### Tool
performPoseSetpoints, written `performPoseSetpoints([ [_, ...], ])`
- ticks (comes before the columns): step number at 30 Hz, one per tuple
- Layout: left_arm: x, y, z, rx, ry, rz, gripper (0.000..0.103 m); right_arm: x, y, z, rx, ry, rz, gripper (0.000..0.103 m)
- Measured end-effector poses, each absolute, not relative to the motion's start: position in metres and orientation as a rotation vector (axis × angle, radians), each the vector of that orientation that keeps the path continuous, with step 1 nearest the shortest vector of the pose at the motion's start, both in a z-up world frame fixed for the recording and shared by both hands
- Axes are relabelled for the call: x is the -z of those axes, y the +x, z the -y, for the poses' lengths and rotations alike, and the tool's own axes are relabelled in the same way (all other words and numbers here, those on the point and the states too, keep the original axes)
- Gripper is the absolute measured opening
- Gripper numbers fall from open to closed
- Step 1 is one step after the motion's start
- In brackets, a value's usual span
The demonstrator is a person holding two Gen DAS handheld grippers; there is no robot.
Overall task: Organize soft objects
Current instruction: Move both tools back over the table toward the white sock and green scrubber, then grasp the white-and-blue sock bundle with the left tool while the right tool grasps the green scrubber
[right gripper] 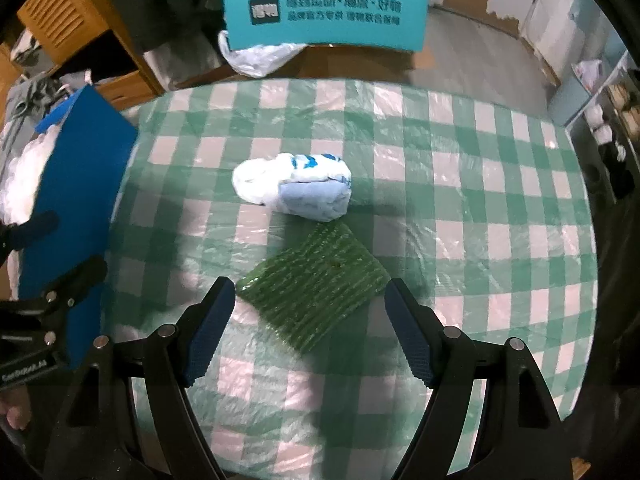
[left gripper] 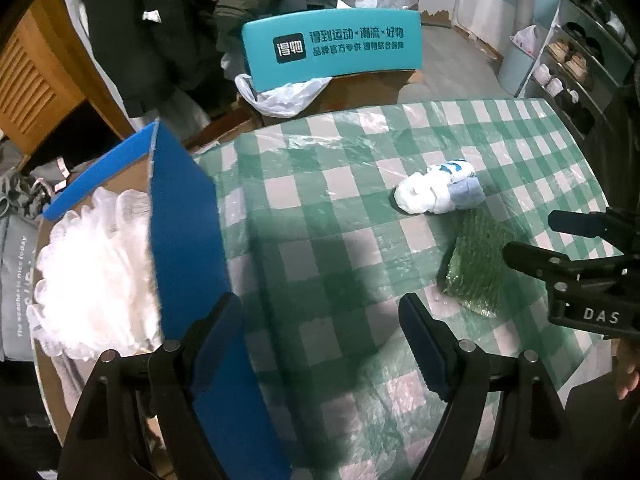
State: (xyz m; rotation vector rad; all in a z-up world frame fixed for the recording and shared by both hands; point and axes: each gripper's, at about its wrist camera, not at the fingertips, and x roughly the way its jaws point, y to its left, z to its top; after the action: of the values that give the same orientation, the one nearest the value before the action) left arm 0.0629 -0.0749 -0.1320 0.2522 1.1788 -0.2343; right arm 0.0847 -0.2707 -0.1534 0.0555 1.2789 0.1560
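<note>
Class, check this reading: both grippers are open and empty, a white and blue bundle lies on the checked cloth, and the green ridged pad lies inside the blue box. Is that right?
Not quite. The green ridged pad lies on the checked cloth, next to the white and blue bundle, not inside the blue box. The right wrist view shows it. The rest holds.

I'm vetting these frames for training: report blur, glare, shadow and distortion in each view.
Left wrist view: fisheye bends the teal sign; dark vignette corners; gripper shadow on the checked tablecloth; white filling in the blue box nearly blown out.
Right wrist view: same bending; sign lettering smeared; plastic sheen on the cloth; green bubble-wrap piece readable.
</note>
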Motion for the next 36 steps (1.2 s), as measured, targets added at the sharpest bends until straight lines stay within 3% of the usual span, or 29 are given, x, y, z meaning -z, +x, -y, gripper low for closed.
performPoseSetpoints([
  [27,0.198,0.085,0.100,0.252,0.271,-1.280,0.082,0.228,0.100,0.256,-0.136,-0.061,-1.343,0.077],
  [29,0.199,0.085,0.101,0.251,0.271,-1.284,0.082,0.228,0.097,0.256,-0.143,-0.063,-1.339,0.073],
  [32,0.202,0.088,0.103,0.253,0.262,-1.291,0.082,0.226,0.089,0.256,-0.140,-0.088,-1.328,0.055],
  [34,0.203,0.089,0.103,0.254,0.255,-1.295,0.082,0.225,0.085,0.258,-0.137,-0.100,-1.326,0.035],
  [36,0.204,0.090,0.105,0.256,0.253,-1.297,0.082,0.223,0.083,0.265,-0.124,-0.103,-1.329,0.021],
])
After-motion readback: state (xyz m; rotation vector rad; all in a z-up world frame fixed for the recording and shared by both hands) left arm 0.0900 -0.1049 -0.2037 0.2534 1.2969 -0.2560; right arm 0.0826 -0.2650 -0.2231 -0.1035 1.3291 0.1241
